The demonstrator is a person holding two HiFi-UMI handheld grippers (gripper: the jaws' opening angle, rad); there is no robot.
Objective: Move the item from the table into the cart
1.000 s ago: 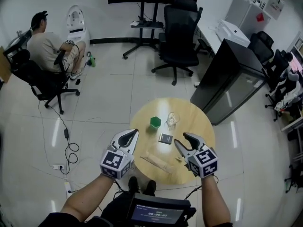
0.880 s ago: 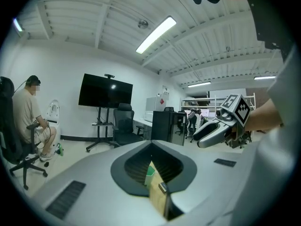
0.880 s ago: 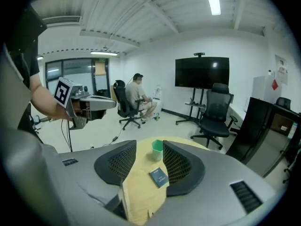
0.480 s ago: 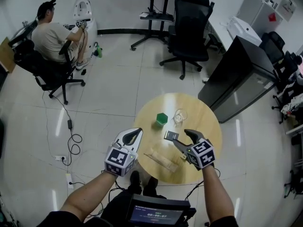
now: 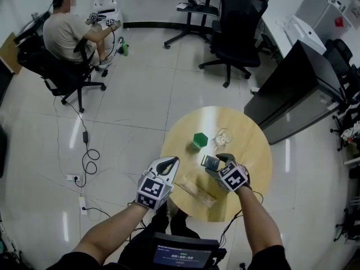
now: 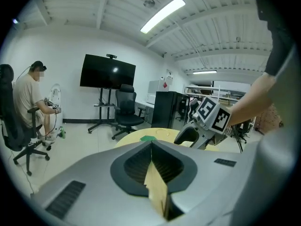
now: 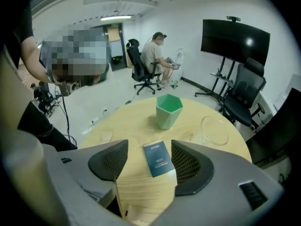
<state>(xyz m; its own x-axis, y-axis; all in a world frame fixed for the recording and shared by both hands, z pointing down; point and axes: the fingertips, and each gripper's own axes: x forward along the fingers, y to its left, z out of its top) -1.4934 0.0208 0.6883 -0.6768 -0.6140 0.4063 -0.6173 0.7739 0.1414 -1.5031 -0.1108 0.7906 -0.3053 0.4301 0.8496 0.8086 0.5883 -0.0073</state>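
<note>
— What is seen from the head view?
— The card (image 5: 209,162) is seen lying on the table (image 5: 250,139), at the right gripper (image 5: 217,163); the left gripper (image 5: 167,163) is held over the table's edge.
— And in the left gripper view?
— Its jaws are seen pressed together.
— The right gripper view?
— Jaws are spread, just opened wider; the card is framed between them, ungripped.

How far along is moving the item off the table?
Nothing is done: booklet, cup and glass all lie on the table; no cart shows. In hand: the right claw, jaws just opened, straddles the booklet without gripping. Left claw is shut, empty. Remaining: grip, lift, carry.
</note>
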